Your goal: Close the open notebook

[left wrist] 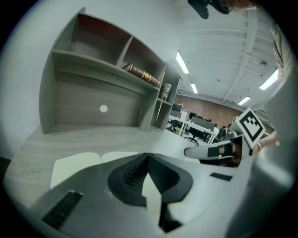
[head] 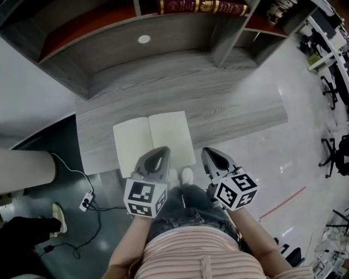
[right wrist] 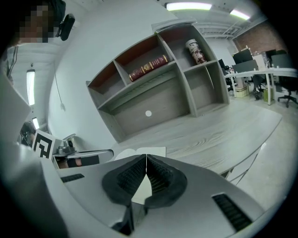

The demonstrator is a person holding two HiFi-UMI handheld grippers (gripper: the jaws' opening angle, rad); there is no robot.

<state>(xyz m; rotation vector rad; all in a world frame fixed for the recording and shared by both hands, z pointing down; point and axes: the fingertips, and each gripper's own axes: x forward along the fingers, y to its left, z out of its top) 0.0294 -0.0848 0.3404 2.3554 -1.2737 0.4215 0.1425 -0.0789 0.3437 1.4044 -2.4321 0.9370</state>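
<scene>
Notebook point(head: 154, 137) lies open just ahead of the closed, empty left gripper point(head: 162, 149) and right gripper point(head: 209, 151).

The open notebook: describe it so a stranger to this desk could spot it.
Find the grey wood-grain desk with the shelf unit at its back. Near its front edge, just ahead of the left hand-held gripper, the open cream-paged notebook lies flat. Unlike the dark red book up on the shelf, it is pale, blank and spread open.
</scene>
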